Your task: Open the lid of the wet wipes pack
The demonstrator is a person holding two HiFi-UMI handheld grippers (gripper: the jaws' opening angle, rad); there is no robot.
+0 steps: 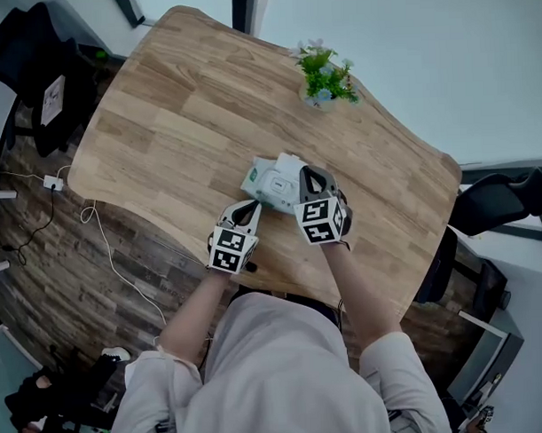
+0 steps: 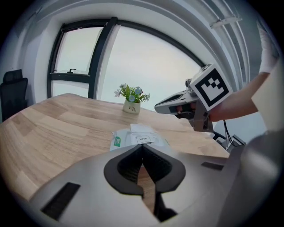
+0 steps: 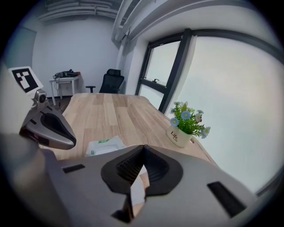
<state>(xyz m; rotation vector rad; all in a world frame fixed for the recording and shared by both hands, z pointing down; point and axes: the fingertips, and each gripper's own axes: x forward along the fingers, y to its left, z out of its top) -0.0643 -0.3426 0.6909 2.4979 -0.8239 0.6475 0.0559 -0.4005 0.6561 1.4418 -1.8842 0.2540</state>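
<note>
The wet wipes pack [image 1: 268, 181] lies flat near the middle of the wooden table [image 1: 178, 99], white and green, with a white "OPEN" label on top [image 2: 143, 138]. A white flap [image 1: 289, 163] shows at its far end. My left gripper [image 1: 253, 206] hovers at the pack's near left corner, jaws shut and empty [image 2: 142, 146]. My right gripper [image 1: 307, 172] hangs over the pack's right end, jaws shut [image 3: 143, 147]. White from the pack shows through the gap under its tips, and I see nothing clamped there. From the left gripper view the right gripper [image 2: 177, 106] floats above the table, apart from the pack [image 2: 137, 137].
A small potted plant [image 1: 326, 76] stands at the table's far side [image 3: 184, 128]. Black office chairs sit at the left [image 1: 35, 60] and right [image 1: 501, 199] of the table. A white cable [image 1: 104, 252] runs over the floor by the near left table edge.
</note>
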